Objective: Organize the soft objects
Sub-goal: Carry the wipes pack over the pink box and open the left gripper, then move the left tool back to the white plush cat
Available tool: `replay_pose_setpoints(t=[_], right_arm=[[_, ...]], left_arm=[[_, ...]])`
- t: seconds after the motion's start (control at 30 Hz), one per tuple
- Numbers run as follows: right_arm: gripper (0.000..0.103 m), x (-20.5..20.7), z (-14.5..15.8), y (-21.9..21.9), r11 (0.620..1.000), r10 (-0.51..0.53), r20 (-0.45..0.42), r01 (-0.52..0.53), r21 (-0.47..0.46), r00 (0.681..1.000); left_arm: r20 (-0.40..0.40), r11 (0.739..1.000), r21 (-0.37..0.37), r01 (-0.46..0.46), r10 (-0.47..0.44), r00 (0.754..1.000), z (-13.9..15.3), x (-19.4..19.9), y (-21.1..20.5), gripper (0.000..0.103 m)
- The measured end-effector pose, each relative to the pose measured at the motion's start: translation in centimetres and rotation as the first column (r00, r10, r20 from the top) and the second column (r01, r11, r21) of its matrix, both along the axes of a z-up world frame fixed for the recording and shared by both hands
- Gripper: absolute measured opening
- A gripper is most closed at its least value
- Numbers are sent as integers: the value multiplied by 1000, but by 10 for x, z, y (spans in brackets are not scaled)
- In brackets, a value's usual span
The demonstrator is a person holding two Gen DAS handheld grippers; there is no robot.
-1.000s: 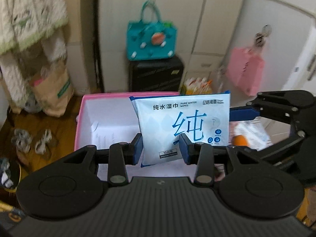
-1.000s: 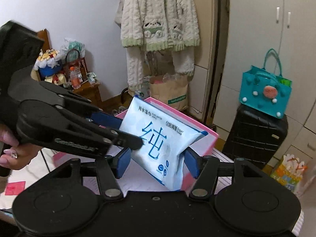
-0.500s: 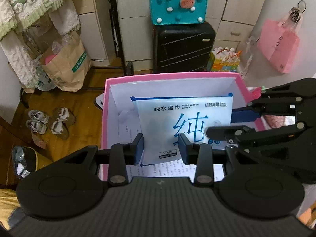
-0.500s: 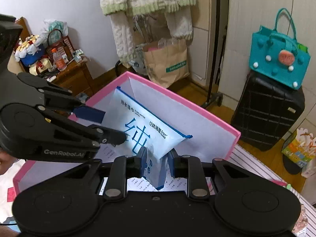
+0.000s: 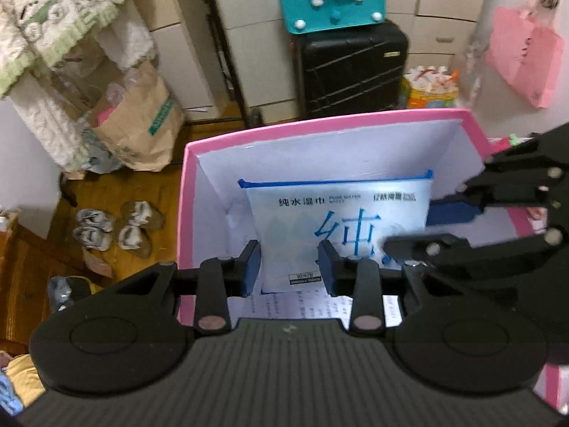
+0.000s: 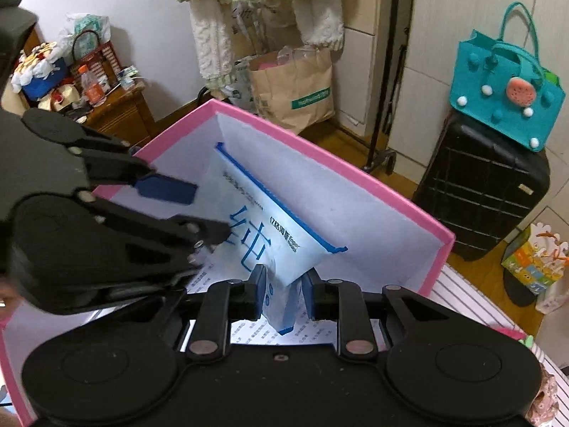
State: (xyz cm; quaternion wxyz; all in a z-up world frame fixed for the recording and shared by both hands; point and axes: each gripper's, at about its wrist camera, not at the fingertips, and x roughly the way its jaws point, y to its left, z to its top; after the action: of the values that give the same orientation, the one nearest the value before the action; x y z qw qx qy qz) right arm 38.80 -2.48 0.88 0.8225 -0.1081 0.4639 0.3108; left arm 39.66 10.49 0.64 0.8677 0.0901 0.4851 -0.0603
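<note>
I've got the white-and-blue soft wet-wipes pack (image 6: 281, 235) upright inside the pink cardboard box w/ white lining (image 5: 320, 124), right gripper (image 6: 284, 279) clenched on its corner, left gripper (image 5: 288, 267) gripping its lower edge; uneven release could tip it over.

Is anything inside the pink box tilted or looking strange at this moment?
Yes. The wet wipes pack stands on edge inside the pink box, leaning toward the back wall instead of lying flat. The right gripper pinches its lower corner, which looks creased. The left gripper straddles its lower edge.
</note>
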Motion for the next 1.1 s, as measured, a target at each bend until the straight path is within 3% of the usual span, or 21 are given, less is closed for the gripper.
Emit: replay_pose_setpoints(t=[0.27, 0.43, 0.6, 0.8, 1.1], right_arm=[[26, -3, 10, -6, 999, -27, 51, 25, 21, 998], [28, -14, 23, -18, 998, -29, 28, 27, 65, 999], [31, -34, 40, -30, 992, -23, -14, 25, 124, 1000], [35, -65, 65, -46, 984, -18, -3, 18, 175, 1000], [42, -122, 97, -77, 979, 12, 90, -30, 202, 996]], left_arm=[[41, 1000, -14, -10, 11, 999, 4, -4, 3, 35], [45, 999, -43, -7, 9, 999, 14, -19, 11, 38], [42, 997, -73, 12, -9, 999, 31, -40, 11, 41], [78, 997, -64, 39, -34, 996, 57, -69, 7, 45], [122, 993, -67, 98, -89, 989, 93, -124, 0, 59]])
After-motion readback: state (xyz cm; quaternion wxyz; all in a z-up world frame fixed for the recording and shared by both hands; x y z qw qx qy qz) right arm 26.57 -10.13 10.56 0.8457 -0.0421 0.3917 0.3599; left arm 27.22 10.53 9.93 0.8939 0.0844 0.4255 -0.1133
